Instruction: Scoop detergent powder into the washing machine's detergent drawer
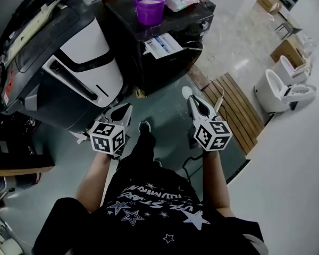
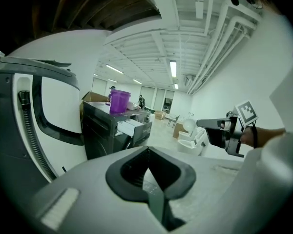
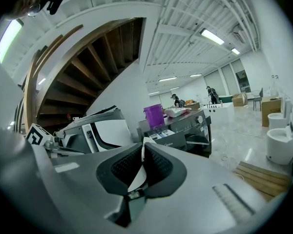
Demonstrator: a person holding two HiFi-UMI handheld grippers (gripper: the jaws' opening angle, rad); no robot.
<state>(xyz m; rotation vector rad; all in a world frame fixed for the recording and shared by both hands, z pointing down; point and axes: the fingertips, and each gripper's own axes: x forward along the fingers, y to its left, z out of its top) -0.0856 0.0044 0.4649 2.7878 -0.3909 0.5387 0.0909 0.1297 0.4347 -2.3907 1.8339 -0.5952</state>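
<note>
Item: left gripper (image 1: 123, 110), held low in front of the person; jaws pressed together, nothing between them

Item: right gripper (image 1: 194, 100), level with the left; jaws likewise pressed together and empty

Item: washing machine (image 1: 202, 15), dark, ahead of both grippers and well apart from them

Item: detergent drawer (image 1: 162, 45), pulled out of the machine's front, upper corner; long axis seems to run out from the front toward the person, open side up

Item: purple cup (image 1: 150, 7), upright on the machine's top, behind and above the drawer, white powder (image 1: 150, 2) inside; no scoop can be made out

Relation: drawer and cup lie forward, about midway between the two grippers; neither is clearly nearer. The right gripper view has the cup (image 3: 154, 115) straight over its jaws, the left gripper view has it (image 2: 119, 101) off to the left, so the right gripper looks better aimed

Judgement: the approach is not yet begun; the reach must go forward and up
</note>
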